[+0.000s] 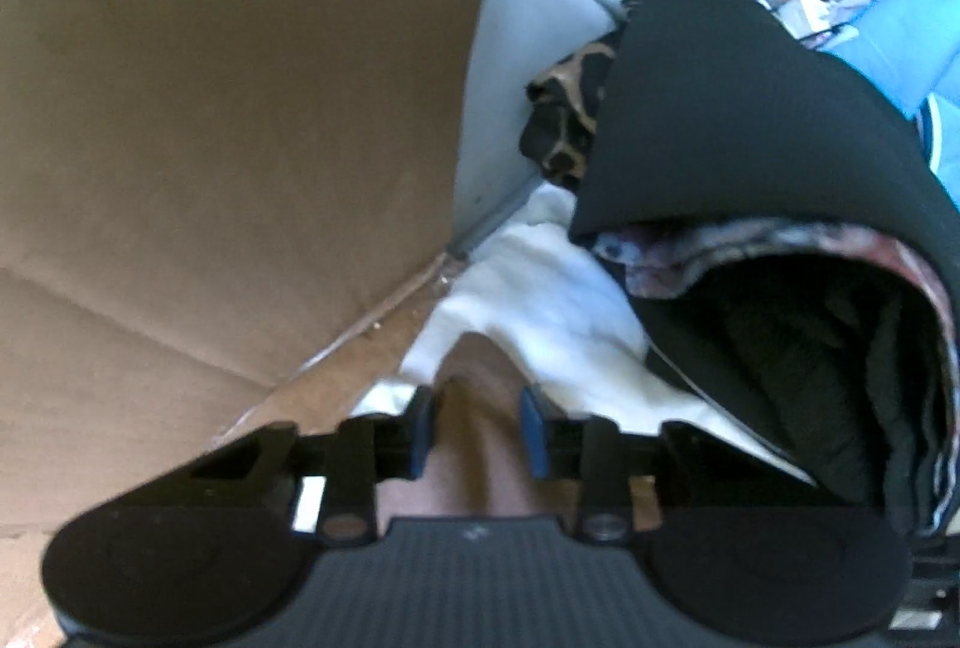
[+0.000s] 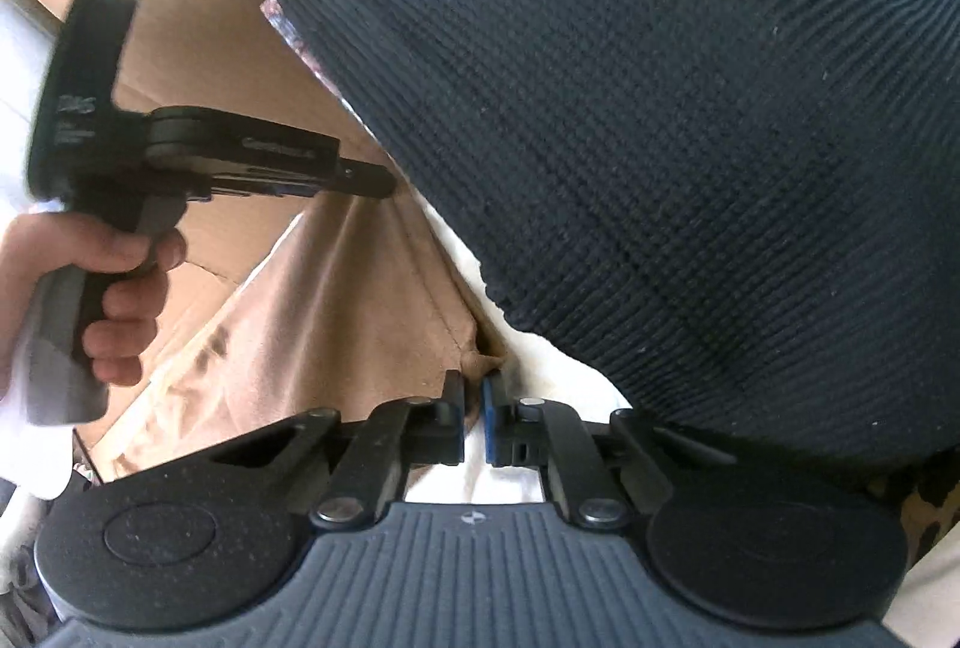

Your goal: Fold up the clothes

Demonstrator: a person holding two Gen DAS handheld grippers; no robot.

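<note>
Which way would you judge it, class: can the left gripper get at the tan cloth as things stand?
Probably yes: the left gripper is open, with the tan cloth lying right between its fingers and nothing in the way.

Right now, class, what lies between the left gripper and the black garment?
A white cloth lies between the left gripper and the black garment; the left wrist view shows it.

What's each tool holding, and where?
Left tool: open, nothing clamped. Right tool: nearly closed on a corner of the tan cloth.
</note>
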